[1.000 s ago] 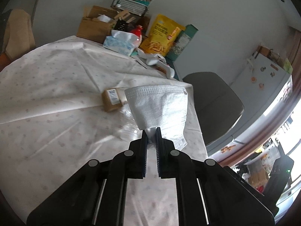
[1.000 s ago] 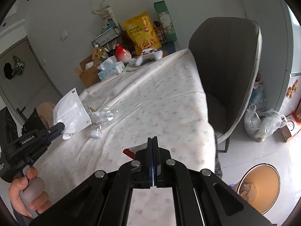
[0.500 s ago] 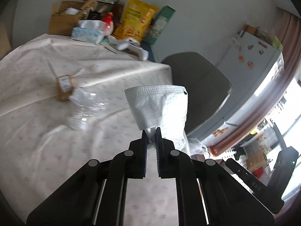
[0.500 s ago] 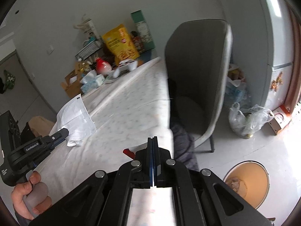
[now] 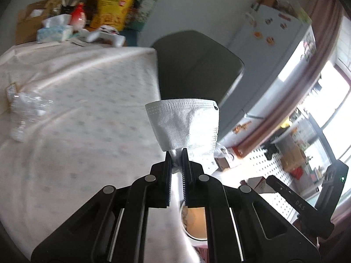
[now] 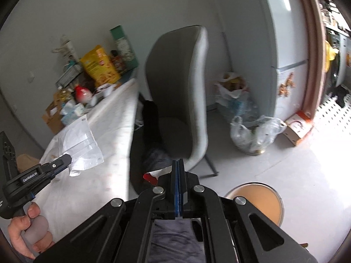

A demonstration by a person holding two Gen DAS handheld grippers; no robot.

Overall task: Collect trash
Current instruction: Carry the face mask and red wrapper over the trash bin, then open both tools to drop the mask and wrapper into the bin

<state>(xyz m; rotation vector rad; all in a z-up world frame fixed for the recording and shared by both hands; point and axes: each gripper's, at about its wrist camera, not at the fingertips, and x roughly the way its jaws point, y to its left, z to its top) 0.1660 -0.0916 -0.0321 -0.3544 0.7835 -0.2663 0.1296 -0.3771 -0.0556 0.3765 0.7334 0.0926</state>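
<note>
The left gripper (image 5: 176,153) pinches a white face mask (image 5: 186,125). The right gripper (image 6: 178,164) pinches a red-and-white wrapper (image 6: 153,175). Both hang near the round bin (image 6: 263,197), not dropped yet. A squashed plastic bottle (image 5: 26,109) waits on the table (image 5: 87,87).

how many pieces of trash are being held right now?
2. A white face mask pinched in the left claw above the table edge; a red-and-white wrapper scrap in the right claw, mostly hidden by its fingers.
</note>
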